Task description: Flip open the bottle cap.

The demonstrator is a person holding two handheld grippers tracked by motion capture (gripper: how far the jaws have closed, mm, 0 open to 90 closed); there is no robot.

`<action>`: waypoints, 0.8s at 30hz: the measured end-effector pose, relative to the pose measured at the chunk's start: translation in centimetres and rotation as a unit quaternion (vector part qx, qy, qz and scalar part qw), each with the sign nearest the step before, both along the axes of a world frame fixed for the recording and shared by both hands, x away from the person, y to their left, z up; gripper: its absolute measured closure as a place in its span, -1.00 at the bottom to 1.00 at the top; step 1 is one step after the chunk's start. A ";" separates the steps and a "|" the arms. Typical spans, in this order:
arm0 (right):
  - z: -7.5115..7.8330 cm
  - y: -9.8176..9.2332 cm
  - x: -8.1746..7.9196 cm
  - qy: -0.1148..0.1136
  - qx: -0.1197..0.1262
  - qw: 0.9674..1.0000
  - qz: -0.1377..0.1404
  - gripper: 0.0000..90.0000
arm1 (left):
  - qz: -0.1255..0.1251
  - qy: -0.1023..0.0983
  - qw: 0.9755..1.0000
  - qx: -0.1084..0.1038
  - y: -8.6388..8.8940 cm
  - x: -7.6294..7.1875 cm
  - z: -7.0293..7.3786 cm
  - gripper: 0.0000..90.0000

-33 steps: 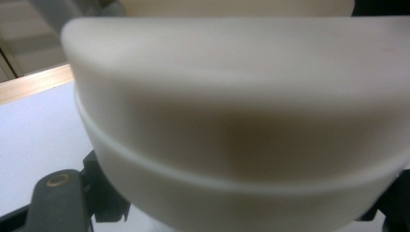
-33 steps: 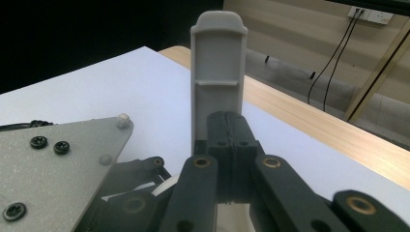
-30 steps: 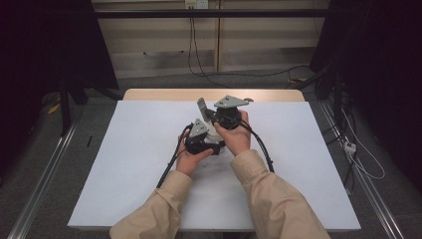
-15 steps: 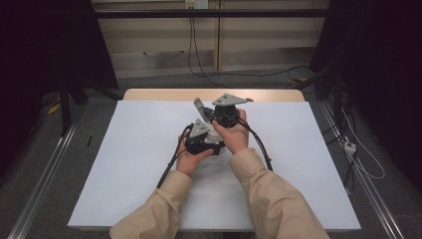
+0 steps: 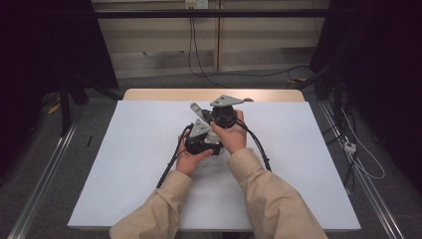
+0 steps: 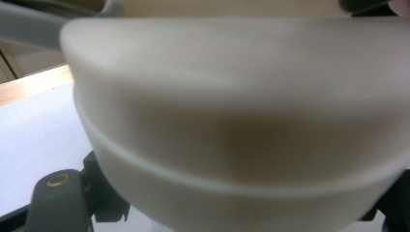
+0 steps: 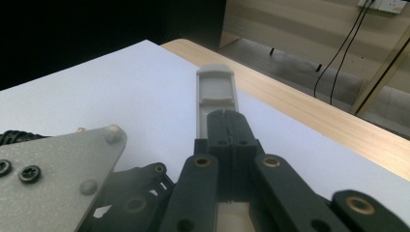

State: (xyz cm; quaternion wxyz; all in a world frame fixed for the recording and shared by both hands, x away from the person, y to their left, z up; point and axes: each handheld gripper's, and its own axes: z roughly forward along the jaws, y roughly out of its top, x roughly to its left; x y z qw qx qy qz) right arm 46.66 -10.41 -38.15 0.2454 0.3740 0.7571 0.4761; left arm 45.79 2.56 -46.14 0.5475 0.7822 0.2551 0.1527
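Right now your two hands meet over the middle of the white table [image 5: 124, 164], near its far wooden edge. Your right gripper [image 7: 225, 121] has its jaws shut flat on a grey plastic tab [image 7: 216, 89] that sticks out past the tips, toward the table's far edge. Your left gripper [image 5: 199, 139] sits just beside it, jaws closed on a pale rounded cup-like thing [image 6: 232, 121], pressed so close to the lens it's blurred; can't tell what it is, edges cut off.

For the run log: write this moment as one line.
left claw: shut on white container | right claw: shut on grey handle | hands: mid-table
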 end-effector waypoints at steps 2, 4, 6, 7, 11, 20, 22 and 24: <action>0.0 0.1 0.0 -0.001 -0.003 1.000 0.000 1.00 | -0.001 0.001 1.000 -0.001 0.0 0.0 0.0 -0.59; 0.0 0.1 0.0 0.001 -0.002 1.000 0.000 1.00 | 0.000 0.000 1.000 0.000 0.0 0.0 0.0 -0.59; 0.0 0.0 0.0 0.003 -0.002 1.000 -0.001 1.00 | 0.000 0.000 1.000 0.000 0.0 0.0 0.0 -0.59; 0.0 0.0 0.0 0.003 -0.004 1.000 0.000 1.00 | -0.001 0.000 1.000 0.000 0.0 0.0 0.0 -0.59; 0.1 0.0 0.0 0.007 -0.002 1.000 -0.003 1.00 | -0.002 0.003 1.000 -0.003 0.0 0.1 0.0 -0.59; 0.0 -0.2 -0.3 -0.007 0.007 1.000 0.005 0.70 | 0.003 0.002 1.000 -0.004 0.2 0.1 0.0 -0.61; 0.1 -0.4 -0.5 -0.009 0.008 1.000 0.005 0.60 | 0.009 0.003 1.000 0.002 0.3 0.1 0.2 -0.71; 0.2 -0.7 -0.7 -0.009 0.006 1.000 0.007 0.47 | 0.007 0.001 1.000 0.009 0.5 0.1 0.4 -0.75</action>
